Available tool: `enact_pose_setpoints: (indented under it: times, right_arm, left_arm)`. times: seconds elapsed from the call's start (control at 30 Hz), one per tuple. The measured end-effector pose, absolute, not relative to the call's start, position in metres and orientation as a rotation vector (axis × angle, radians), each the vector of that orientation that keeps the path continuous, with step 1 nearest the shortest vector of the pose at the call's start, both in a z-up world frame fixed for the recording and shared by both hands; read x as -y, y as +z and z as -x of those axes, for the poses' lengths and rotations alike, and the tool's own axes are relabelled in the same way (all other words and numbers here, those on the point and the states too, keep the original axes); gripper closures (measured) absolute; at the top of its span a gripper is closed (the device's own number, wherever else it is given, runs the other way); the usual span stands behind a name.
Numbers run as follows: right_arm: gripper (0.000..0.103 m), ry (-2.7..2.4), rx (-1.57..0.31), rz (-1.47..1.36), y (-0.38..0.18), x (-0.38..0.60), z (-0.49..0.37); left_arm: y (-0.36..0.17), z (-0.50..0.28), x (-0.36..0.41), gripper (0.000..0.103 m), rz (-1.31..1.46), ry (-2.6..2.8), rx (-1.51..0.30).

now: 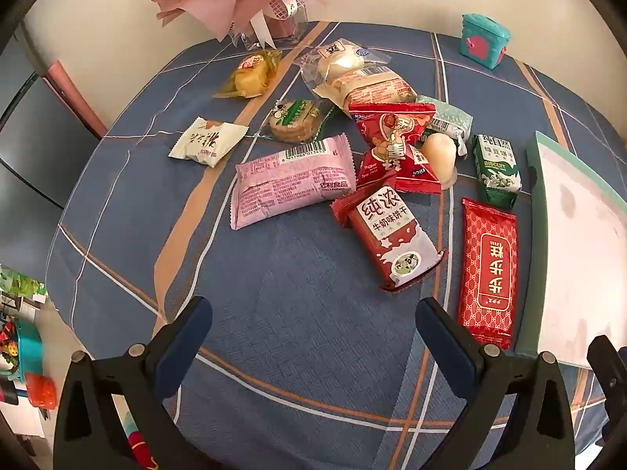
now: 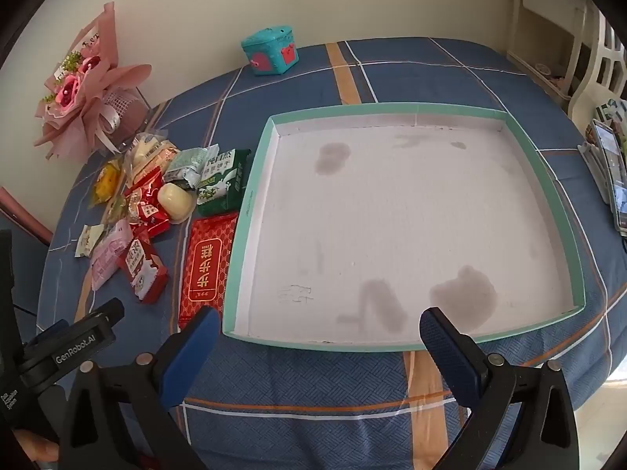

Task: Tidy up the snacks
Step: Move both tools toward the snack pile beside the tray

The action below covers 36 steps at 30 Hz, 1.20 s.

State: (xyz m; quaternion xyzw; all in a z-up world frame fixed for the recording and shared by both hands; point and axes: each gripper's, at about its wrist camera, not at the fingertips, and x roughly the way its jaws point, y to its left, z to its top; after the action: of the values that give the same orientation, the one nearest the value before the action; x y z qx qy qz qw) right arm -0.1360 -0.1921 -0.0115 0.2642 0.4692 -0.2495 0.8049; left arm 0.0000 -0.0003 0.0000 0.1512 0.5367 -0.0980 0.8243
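Several wrapped snacks lie loose on the blue plaid tablecloth (image 1: 298,313): a pink packet (image 1: 292,182), a red milk biscuit pack (image 1: 388,235), a long red cake pack (image 1: 488,270), a green biscuit pack (image 1: 497,170), red pouches (image 1: 392,133), a pale jelly cup (image 1: 441,158). The shallow teal-rimmed tray (image 2: 250,203) with a white stained floor stands to their right and holds nothing. My left gripper (image 1: 313,325) is open above the cloth, short of the snacks. My right gripper (image 2: 317,337) is open over the tray's near rim. The long red pack (image 2: 205,270) lies against the tray's left wall.
A pink paper bouquet (image 2: 82,90) stands at the table's back left by the wall. A small teal toy box (image 2: 270,53) sits at the back. The left gripper's body (image 2: 70,344) shows at the right wrist view's lower left. White furniture (image 2: 564,39) stands right.
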Motion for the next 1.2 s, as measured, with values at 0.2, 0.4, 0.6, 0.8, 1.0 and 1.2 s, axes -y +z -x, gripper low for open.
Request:
enact_pose_setpoints:
  times: [0.2, 0.4, 0.6, 0.8, 1.0, 1.2]
  right_arm:
    - [0.000, -0.533, -1.006, -0.564, -0.0116, 0.1918, 0.1360]
    - [0.000, -0.534, -1.007, -0.565, -0.0115, 0.1913, 0.1363]
    - [0.000, -0.534, -1.008, -0.565, -0.0115, 0.1918, 0.1354]
    - [0.000, -0.533, -1.008, -0.564, -0.0122, 0.1912, 0.1353]
    - [0.000, -0.534, -1.009, -0.564, -0.0122, 0.1914, 0.1350]
    - [0.000, -0.534, -1.009, -0.564, -0.0122, 0.1910, 0.1354]
  left_arm:
    - [-0.0003, -0.0006, 0.0004, 0.000, -0.317, -0.204, -1.145]
    - [-0.0019, -0.0014, 0.0024, 0.000, -0.314, -0.203, -1.146]
    - [-0.0018, -0.0005, 0.0019, 0.000, -0.318, -0.205, -1.143]
    - [-0.0022, -0.0001, 0.0016, 0.000, -0.317, -0.207, -1.144]
    - [-0.0022, -0.0003, 0.0015, 0.000, -0.319, -0.206, -1.144]
    - [-0.0021, -0.0003, 0.0015, 0.000, -0.320, -0.206, -1.144]
